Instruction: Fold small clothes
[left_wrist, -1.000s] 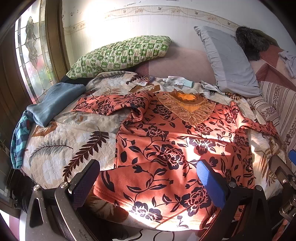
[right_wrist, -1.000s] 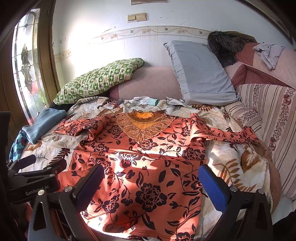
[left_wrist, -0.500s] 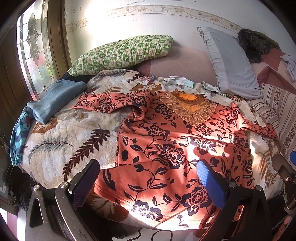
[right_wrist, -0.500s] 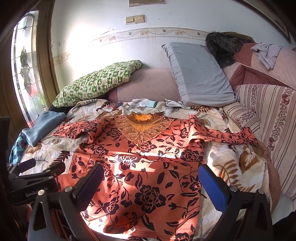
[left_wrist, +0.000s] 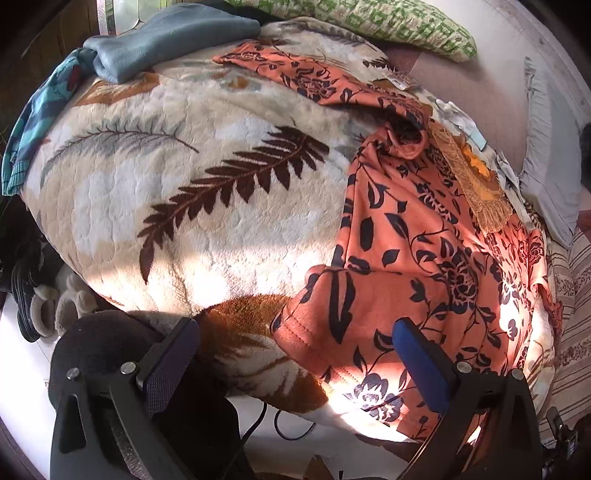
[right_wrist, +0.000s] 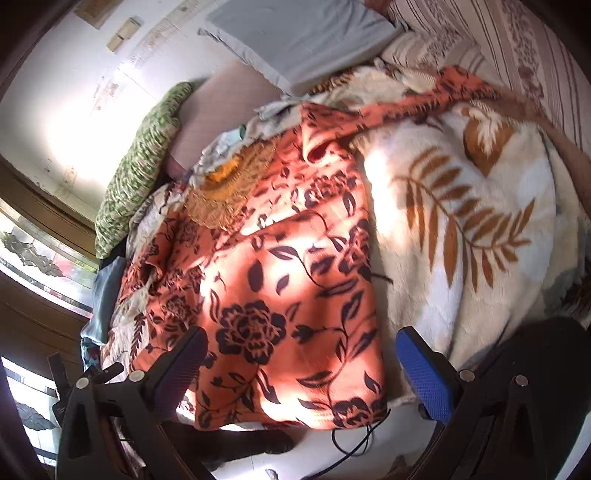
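An orange floral top (left_wrist: 417, 258) (right_wrist: 280, 280) with a gold lace collar (left_wrist: 476, 192) (right_wrist: 225, 199) lies spread on a leaf-print blanket (left_wrist: 192, 206) (right_wrist: 454, 221), sleeves out to both sides. My left gripper (left_wrist: 295, 358) hangs open just above the hem's left corner, which lies between its fingers. My right gripper (right_wrist: 303, 365) is open over the hem's right corner, one finger on each side of it. Neither pair of fingers touches the cloth as far as I can tell.
A blue folded garment (left_wrist: 162, 40) and a green checked pillow (left_wrist: 388, 22) (right_wrist: 136, 173) lie at the bed's far left. A grey pillow (right_wrist: 295, 37) leans on the wall. A striped cushion (right_wrist: 517, 48) is on the right. Slippers (left_wrist: 40, 306) and a cable (right_wrist: 354, 439) are on the floor.
Both grippers have dropped low and tilted outward toward the hem corners, the left swinging left and the right swinging right. The top has not moved. Both stay open.
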